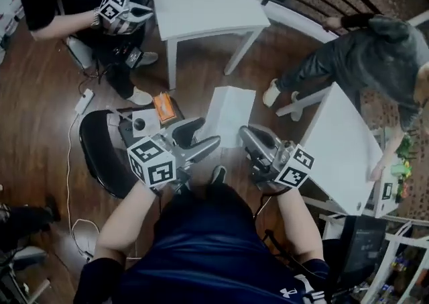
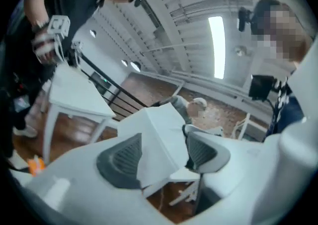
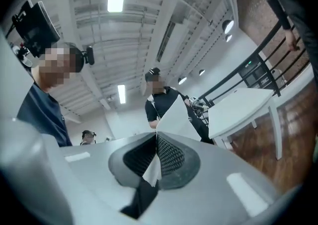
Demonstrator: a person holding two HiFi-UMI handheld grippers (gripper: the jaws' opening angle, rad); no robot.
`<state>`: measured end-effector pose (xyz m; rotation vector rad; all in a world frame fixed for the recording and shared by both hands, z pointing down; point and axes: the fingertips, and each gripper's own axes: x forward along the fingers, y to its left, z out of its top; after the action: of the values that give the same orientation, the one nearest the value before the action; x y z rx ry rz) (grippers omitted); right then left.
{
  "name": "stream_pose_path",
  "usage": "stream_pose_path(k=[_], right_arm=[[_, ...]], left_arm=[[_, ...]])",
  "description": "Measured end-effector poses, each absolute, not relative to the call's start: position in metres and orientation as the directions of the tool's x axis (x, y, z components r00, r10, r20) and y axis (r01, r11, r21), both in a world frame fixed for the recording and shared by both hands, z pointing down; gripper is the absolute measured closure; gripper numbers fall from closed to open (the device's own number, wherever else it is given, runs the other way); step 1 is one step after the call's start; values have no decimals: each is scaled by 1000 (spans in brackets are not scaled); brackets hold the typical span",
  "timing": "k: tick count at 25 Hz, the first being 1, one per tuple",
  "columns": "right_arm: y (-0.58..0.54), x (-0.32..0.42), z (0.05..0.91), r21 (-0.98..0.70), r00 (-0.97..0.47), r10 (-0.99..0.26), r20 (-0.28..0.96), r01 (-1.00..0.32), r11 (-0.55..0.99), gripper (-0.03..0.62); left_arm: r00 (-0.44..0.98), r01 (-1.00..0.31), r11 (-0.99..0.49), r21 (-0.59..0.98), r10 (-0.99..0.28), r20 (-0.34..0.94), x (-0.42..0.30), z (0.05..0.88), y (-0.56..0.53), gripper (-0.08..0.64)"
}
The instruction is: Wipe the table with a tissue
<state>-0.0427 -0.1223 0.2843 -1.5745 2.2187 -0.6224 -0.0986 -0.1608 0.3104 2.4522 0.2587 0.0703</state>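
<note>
– Tissue [image 1: 230,113], where's it at?
– Up in the air, left of the tilted white table [image 1: 338,145], not touching it. Sheet hangs open just ahead of both gripper tips
– Right gripper [image 3: 157,152]?
– Jaws pressed together on the tissue's corner, pinching it
– Left gripper [image 2: 161,157]?
– Jaws spread wide. Tissue edge sits betw. the pads [image 2: 121,162], neither one clamping it; can't tell if it brushes one
– Anything else by that table?
– Orange pack [image 1: 164,107], farther left of the table than the tissue, on a low stand, apart from both grippers
</note>
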Motion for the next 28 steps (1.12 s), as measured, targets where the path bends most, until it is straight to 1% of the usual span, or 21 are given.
stream_pose_path(k=[2,3,4,5,6,7,9,13,14,15,16,18,20,22,25,27,28], right_arm=[[-82,-42,272,-531,-310,-948,-66,-794,296,580],[-61,-39,267,-528,-295,-952,-79,-798,291,580],[-39,-34,263,-525,-267,-960,-89,-806,273,580],[-17,-28,262,-521,-227,-969,-95,-818,243,580],[5,-21,262,-521,-183,-978,-100,-828,208,580],[27,-13,263,-526,-141,-984,-107,-832,177,580],[68,3,263,-548,-73,-989,-129,-826,132,580],[153,32,261,-556,60,-988,-140,-831,28,572],[178,41,258,-553,100,-984,-146,-833,-3,532],[204,50,254,-552,143,-977,-157,-833,-33,479],[232,60,248,-551,189,-967,-171,-832,-65,457],[286,75,236,-544,266,-944,-194,-830,-122,442],[329,83,227,-534,307,-929,-208,-831,-155,426],[355,85,221,-536,315,-923,-221,-830,-154,407],[372,84,213,-582,295,-924,-242,-806,-105,323],[375,80,211,-631,281,-922,-267,-774,-54,253],[376,77,211,-648,275,-920,-278,-761,-32,239]], left_arm=[[942,277,-677,682,330,-56,-75,305,-122,265],[920,329,-650,685,386,-75,-64,300,-101,275],[893,382,-631,675,440,-93,-54,294,-79,344],[864,432,-614,660,491,-109,-45,286,-57,433],[837,473,-598,647,534,-118,-37,278,-36,505],[817,499,-586,638,564,-121,-30,269,-15,552],[794,527,-585,616,597,-112,-16,258,25,552],[781,541,-607,582,619,-81,8,255,102,554],[780,540,-609,581,622,-73,15,254,121,553],[778,540,-612,578,625,-65,21,252,140,554],[774,543,-615,572,630,-57,27,250,160,554],[761,558,-617,556,647,-46,35,247,199,554],[742,581,-613,535,670,-38,41,242,235,554],[705,628,-594,504,707,-45,45,235,268,554],[622,718,-527,455,779,-80,45,215,309,554],[560,768,-466,438,821,-109,43,203,326,554],[529,789,-433,435,839,-124,41,200,333,554]])
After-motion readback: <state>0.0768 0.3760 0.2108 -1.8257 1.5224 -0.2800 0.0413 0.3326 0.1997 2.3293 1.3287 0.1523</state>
